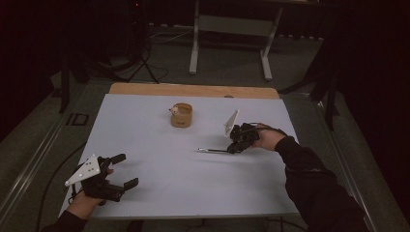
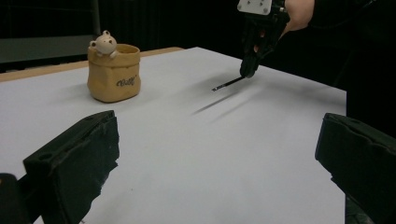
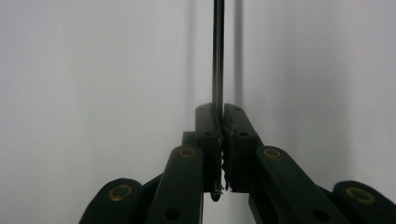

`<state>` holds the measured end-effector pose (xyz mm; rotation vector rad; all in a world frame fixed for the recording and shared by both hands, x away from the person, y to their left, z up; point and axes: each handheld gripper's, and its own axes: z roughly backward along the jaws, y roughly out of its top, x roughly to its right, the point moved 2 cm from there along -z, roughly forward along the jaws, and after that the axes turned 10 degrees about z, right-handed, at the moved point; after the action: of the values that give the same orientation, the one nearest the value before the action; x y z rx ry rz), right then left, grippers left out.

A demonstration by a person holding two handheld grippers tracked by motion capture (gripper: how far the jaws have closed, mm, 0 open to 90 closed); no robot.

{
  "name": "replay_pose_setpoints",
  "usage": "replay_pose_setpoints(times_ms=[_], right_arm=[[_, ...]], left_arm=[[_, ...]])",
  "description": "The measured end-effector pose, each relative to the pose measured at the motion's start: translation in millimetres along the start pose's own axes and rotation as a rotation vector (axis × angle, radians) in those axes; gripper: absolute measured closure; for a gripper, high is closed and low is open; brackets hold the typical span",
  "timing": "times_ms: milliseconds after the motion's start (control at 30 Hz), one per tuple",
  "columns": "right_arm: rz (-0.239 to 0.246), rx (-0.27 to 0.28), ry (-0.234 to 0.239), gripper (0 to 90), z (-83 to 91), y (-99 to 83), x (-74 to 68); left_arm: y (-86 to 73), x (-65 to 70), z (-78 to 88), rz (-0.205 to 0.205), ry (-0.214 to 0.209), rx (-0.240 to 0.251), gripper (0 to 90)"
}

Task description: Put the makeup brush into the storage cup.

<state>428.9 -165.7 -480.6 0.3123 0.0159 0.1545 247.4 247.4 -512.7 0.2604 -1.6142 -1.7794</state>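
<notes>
Nearest the person, at the front left corner of the white table top (image 1: 159, 188), the left gripper (image 1: 126, 170) rests low in the left hand (image 1: 84, 200), its two black jaws spread wide with only bare table between them; in the left gripper view those jaws stand far apart at the bottom corners. Farther in and to the right, the right gripper (image 1: 235, 147), held by the right hand (image 1: 267, 138) with a dark sleeve (image 1: 314, 188) behind it, has its jaws closed tight on one end of a thin dark pen (image 1: 212, 151). The pen juts out toward the left, and in the left gripper view it slants down over the table with its shadow close under it; whether its tip touches the surface I cannot tell. In the right gripper view the slim shaft runs straight up from between the pinched jaws. Beyond both, near the table's far middle, stands a small tan sack-shaped pot (image 1: 182, 116) with a little pale bear figure (image 2: 103, 44) perched on its rim, well apart from the pen.
</notes>
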Motion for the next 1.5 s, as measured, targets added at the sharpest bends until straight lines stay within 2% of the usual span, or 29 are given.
replay_pose_setpoints(times_ms=[67,167,200,267,333,467,700,767,1000,1067,1167,1233,1267,1300,1333,1467,1500], right_arm=[[-0.015,0.020,-0.025,85.7,3.8,-0.1,-1.0],[-0.043,0.056,-0.017,85.7,8.8,-0.1,-1.5],[-0.081,0.064,0.011,85.7,9.4,-0.5,-0.5],[-0.152,0.076,0.015,85.7,11.2,-1.6,2.0],[-0.163,0.079,0.000,85.7,12.8,-1.8,-0.1],[-0.189,0.112,0.006,85.7,15.9,-3.0,-4.2],[-0.321,0.204,-0.019,85.8,21.4,-13.7,-17.3],[-0.359,0.251,-0.015,85.8,22.1,-17.6,-22.6],[-0.496,0.347,-0.037,85.8,19.2,-28.4,-39.8],[-0.524,0.359,-0.043,85.7,17.2,-30.4,-44.2],[-0.550,0.387,-0.086,85.8,17.2,-30.7,-51.4],[-0.584,0.414,-0.113,85.8,19.4,-29.6,-56.0],[-0.584,0.414,-0.113,85.8,19.4,-29.6,-56.0],[-0.589,0.426,-0.136,85.8,21.0,-28.7,-58.9],[-0.613,0.452,-0.167,85.8,23.3,-27.6,-63.1],[-0.668,0.550,-0.187,85.8,26.4,-26.5,-72.0],[-0.673,0.585,-0.210,85.8,27.8,-26.2,-76.0]], left_arm=[[0.2,0.3,-0.2,0.001,-0.002,0.002,0.0],[0.5,0.4,-0.4,0.002,-0.001,0.003,0.0],[0.5,0.4,-0.5,0.001,0.000,0.003,0.0],[0.6,0.5,-0.7,0.003,-0.001,0.004,0.0],[0.7,0.8,-1.0,0.004,-0.002,0.005,0.0],[0.9,0.6,-1.5,0.006,-0.002,0.002,0.0],[2.3,2.4,-3.0,0.007,-0.005,0.000,0.0],[3.1,2.4,-3.2,0.005,-0.005,0.002,0.0],[4.1,3.1,-4.1,0.017,-0.008,0.004,0.0],[4.6,3.5,-4.3,0.019,-0.010,0.005,0.0],[5.9,3.7,-5.5,0.022,-0.010,0.002,0.0],[6.9,4.0,-6.4,0.022,-0.013,-0.001,0.0],[6.9,4.0,-6.4,0.022,-0.013,-0.001,0.0],[7.7,4.6,-7.4,0.023,-0.014,-0.007,0.0],[8.1,5.0,-7.8,0.024,-0.014,-0.008,0.0],[11.4,6.8,-10.6,0.032,-0.017,-0.030,0.0],[12.2,7.5,-11.2,0.030,-0.019,-0.031,0.0]])
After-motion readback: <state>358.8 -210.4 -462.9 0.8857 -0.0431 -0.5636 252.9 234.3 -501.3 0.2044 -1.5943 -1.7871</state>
